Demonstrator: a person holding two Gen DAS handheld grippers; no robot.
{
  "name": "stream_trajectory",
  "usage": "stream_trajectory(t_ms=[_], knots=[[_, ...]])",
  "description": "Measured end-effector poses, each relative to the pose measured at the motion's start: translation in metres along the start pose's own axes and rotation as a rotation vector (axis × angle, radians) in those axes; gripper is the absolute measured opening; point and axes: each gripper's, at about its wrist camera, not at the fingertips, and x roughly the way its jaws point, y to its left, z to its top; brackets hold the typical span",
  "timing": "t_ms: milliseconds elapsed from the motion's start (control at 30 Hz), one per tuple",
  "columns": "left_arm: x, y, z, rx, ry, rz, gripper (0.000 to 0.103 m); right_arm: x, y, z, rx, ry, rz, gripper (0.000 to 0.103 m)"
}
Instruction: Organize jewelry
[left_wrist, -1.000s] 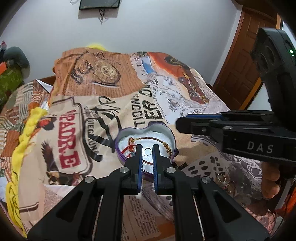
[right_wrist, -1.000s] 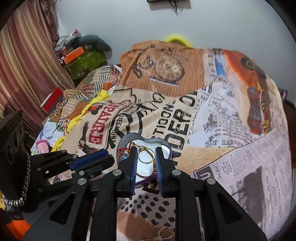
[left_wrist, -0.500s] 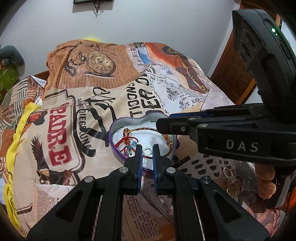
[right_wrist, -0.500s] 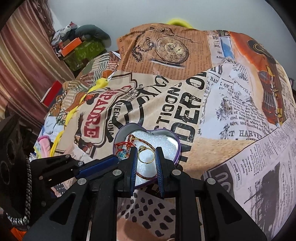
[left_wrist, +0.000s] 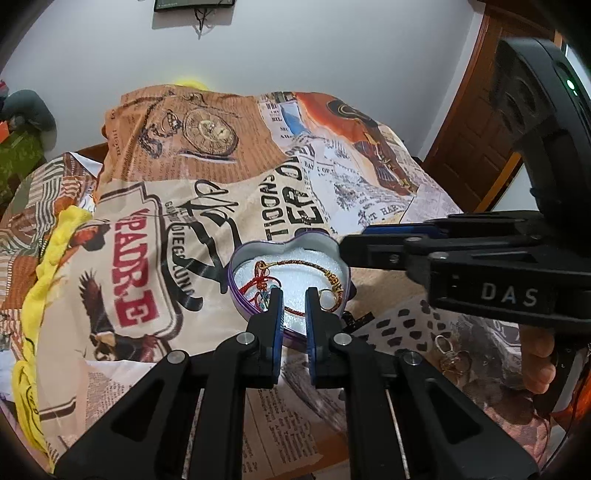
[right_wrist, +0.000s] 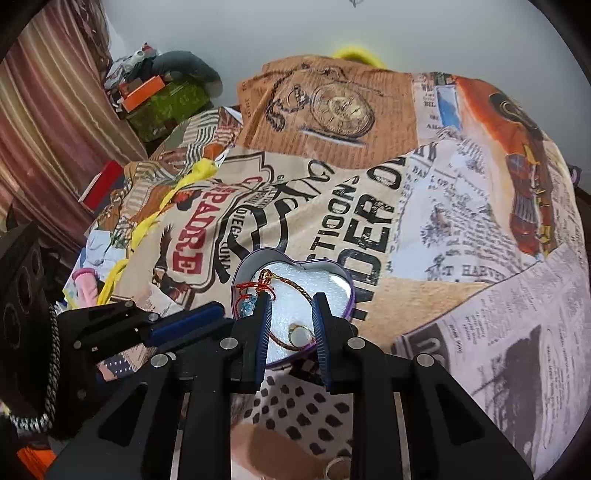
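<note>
Ring (right_wrist: 300, 334) lies in tin (right_wrist: 349, 291) beside bracelet (right_wrist: 284, 286). Right gripper (right_wrist: 291, 314) released, empty, above it: likely a drop-off. Left gripper (left_wrist: 294, 306) parted, empty, near tin's rim.

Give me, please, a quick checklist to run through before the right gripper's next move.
1. Ring lies inside the tin: ok.
2. Right gripper open, holding nothing: ok.
3. Its fingers free of the bracelet: cannot tell; one finger overlaps the cord in the right wrist view.
4. Left gripper empty: ok.
5. All jewelry in the tin: not ok; loose pieces lie on the bedspread.
</note>
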Motion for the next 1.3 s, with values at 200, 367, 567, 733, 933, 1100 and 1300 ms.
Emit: stream_trajectory(t_ms=[200,367,567,733,933,1100,1300], knots=[[-0.020,-0.010,0.001,0.006,-0.026,0.006,0.013,-0.027,0.004,-0.009,-0.024,-0.041,-0.050,0.020],[-0.042,-0.022,-0.002,0.018,-0.049,0.008,0.017,-0.056,0.011,-0.022,-0.061,-0.085,-0.099,0.020],[-0.069,-0.036,-0.010,0.043,-0.074,0.030,0.031,-0.087,0.016,-0.040,-0.075,-0.141,-0.139,0.039],[-0.082,-0.046,-0.020,0.048,-0.067,0.029,0.031,-0.104,0.020,-0.059,-0.094,-0.173,-0.178,0.039],[-0.080,-0.061,-0.037,0.075,-0.023,0.018,0.032,-0.111,0.009,-0.081,-0.065,-0.166,-0.189,0.039],[-0.065,-0.076,-0.053,0.090,0.031,-0.006,0.032,-0.108,-0.007,-0.096,-0.027,-0.140,-0.194,0.039],[-0.042,-0.093,-0.070,0.110,0.102,-0.047,0.032,-0.100,-0.021,-0.115,-0.001,-0.096,-0.193,0.039]])
